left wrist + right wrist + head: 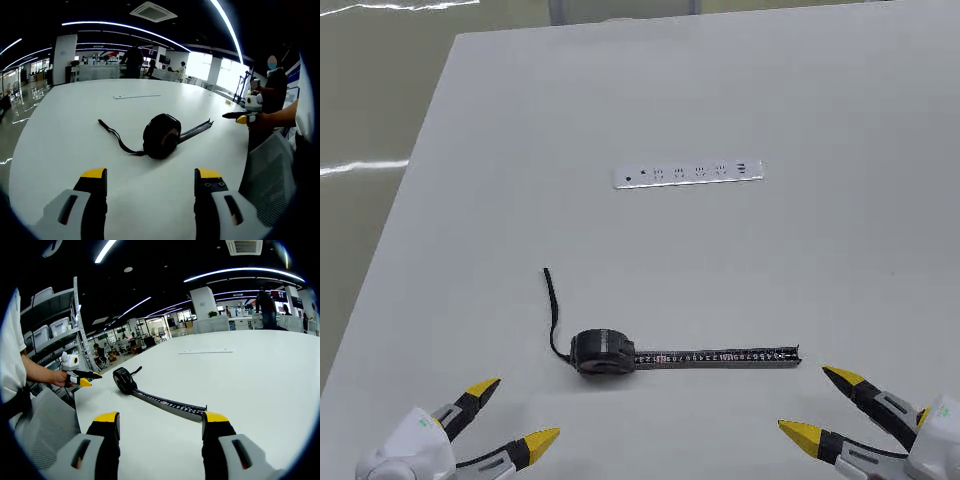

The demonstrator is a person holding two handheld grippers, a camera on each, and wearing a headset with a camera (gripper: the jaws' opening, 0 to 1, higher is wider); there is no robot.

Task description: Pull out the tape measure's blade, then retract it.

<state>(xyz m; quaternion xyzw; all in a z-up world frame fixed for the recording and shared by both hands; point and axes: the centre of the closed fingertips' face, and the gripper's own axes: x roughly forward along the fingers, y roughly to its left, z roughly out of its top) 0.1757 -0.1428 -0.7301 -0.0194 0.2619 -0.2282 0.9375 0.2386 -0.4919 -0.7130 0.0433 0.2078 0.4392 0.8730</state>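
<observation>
Head view first: the tape measure [603,352] sits on the white worktop [840,150], close to the near edge and about mid-width. Its blade [720,356] is pulled out and lies flat, running off to the right, and the hook end stops just short of the right gripper [820,405]. A black strap [552,308] trails from the tape measure toward the far edge. Further back, well apart from all that, a white power strip [688,174] lies parallel to the blade. The left gripper [513,413] is down at the near edge, a bit left of the tape measure. Both grippers have their yellow-tipped jaws spread wide with nothing between them, and neither touches the tape measure.

Left gripper view: its own jaws stand wide apart and empty. The tape measure [161,136] lies straight ahead of the gap, near but apart. The blade [196,131] heads right toward the right gripper [245,116], which a hand [262,120] holds at the worktop's edge. The strap [117,137] snakes off to the left.

Right gripper view: jaws wide and empty here too. The blade [170,404] ends just beside the right-hand jaw tip and runs back to the tape measure [123,380], with the left gripper [82,378] beyond it at the worktop's edge.
</observation>
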